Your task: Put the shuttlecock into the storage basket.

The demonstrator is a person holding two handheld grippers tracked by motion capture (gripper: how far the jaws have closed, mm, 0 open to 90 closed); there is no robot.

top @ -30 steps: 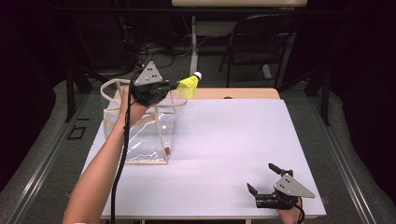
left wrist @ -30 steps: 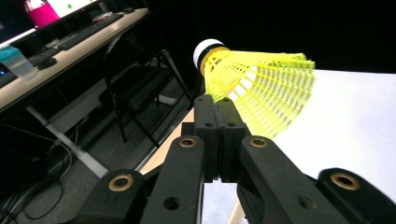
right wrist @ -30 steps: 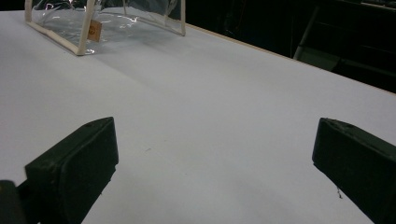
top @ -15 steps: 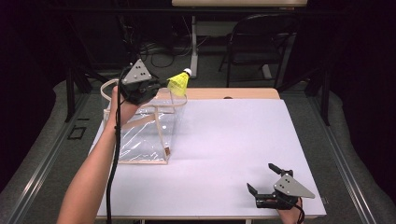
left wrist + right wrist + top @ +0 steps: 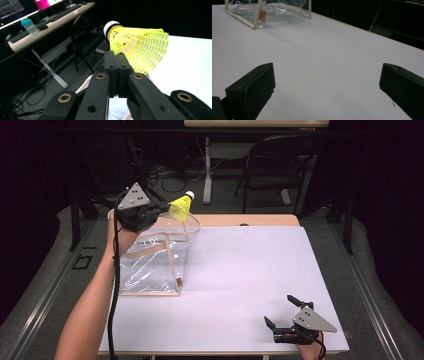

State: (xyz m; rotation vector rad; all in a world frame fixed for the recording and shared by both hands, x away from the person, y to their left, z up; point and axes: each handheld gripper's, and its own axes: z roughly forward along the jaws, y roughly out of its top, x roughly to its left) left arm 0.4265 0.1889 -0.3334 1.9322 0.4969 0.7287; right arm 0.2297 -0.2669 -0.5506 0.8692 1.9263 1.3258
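Note:
My left gripper (image 5: 162, 210) hangs over the open top of a clear plastic bag with beige trim (image 5: 152, 262) at the table's far left. It is shut on the skirt edge of a yellow shuttlecock (image 5: 181, 207), whose white cork points up and away. In the left gripper view the jaws (image 5: 116, 62) meet on the netted skirt of the shuttlecock (image 5: 140, 47). My right gripper (image 5: 280, 310) rests open on the white table near its front right corner, with nothing between its fingers (image 5: 252, 87). The bag (image 5: 259, 13) lies far ahead of it.
The white table top (image 5: 250, 270) stretches between bag and right gripper. A dark folding chair (image 5: 280, 165) and a desk leg (image 5: 207, 170) stand beyond the far edge, with cables on the floor. A desk with keyboards and a bottle (image 5: 30, 26) lies behind.
My left gripper has carried the shuttlecock to the left, from above the bag's far right corner to over its opening. The right gripper has stayed put.

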